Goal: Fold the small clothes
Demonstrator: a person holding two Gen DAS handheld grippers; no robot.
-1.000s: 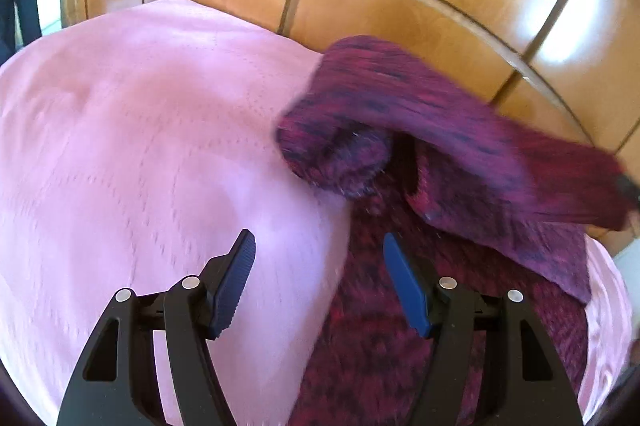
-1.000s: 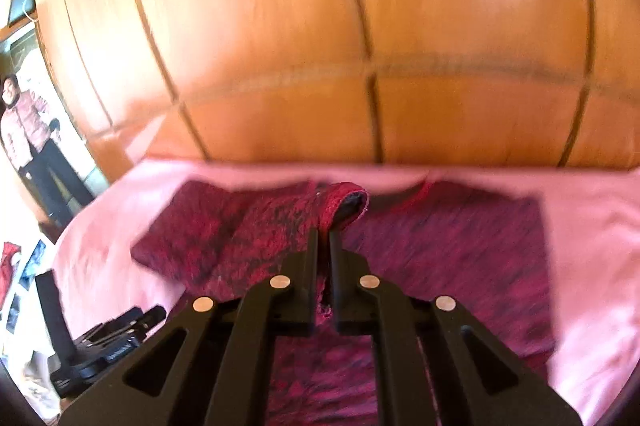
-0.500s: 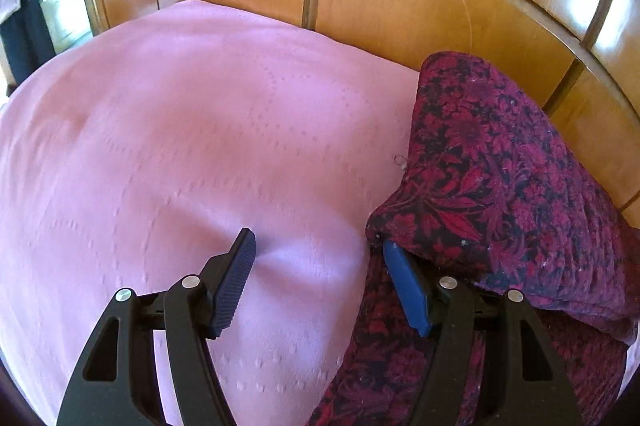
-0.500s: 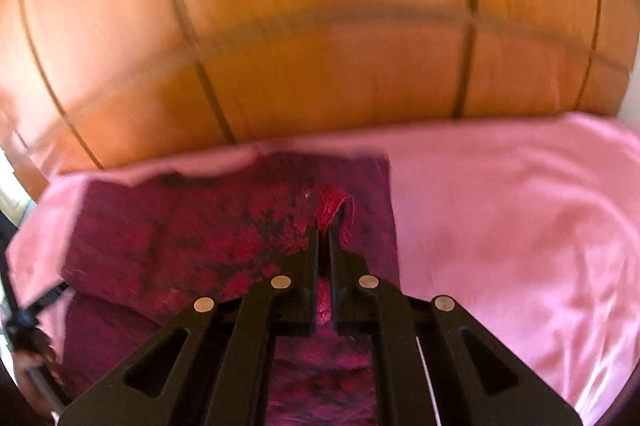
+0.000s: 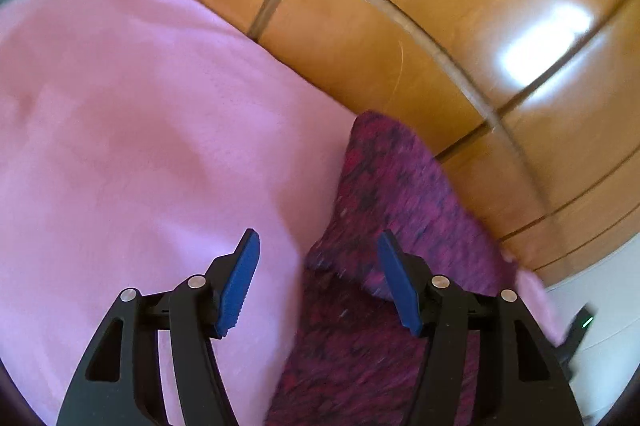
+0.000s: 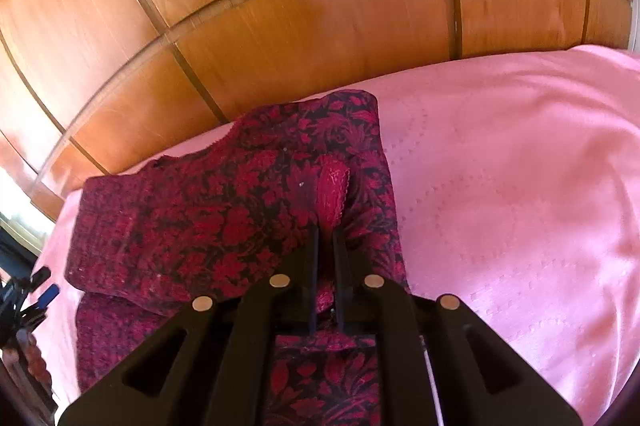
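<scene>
A dark red floral garment (image 6: 224, 222) lies on the pink bedspread (image 6: 512, 186), with one part folded over the rest. My right gripper (image 6: 325, 234) is shut on a red lace-edged fold of the garment (image 6: 332, 186) and holds it over the cloth. In the left wrist view the garment (image 5: 384, 210) is blurred, at the right of the bed. My left gripper (image 5: 318, 246) is open and empty, just above the garment's left edge, with the bedspread (image 5: 140, 146) under its left finger.
A glossy wooden panelled wall (image 6: 280, 6) stands right behind the bed and also shows in the left wrist view (image 5: 440, 26). Dark items (image 6: 24, 302) sit off the bed's left edge. The bedspread spreads wide to the right.
My right gripper has carried the fold across the garment and come lower and closer. The left gripper stays open and has shifted; its view is now blurred.
</scene>
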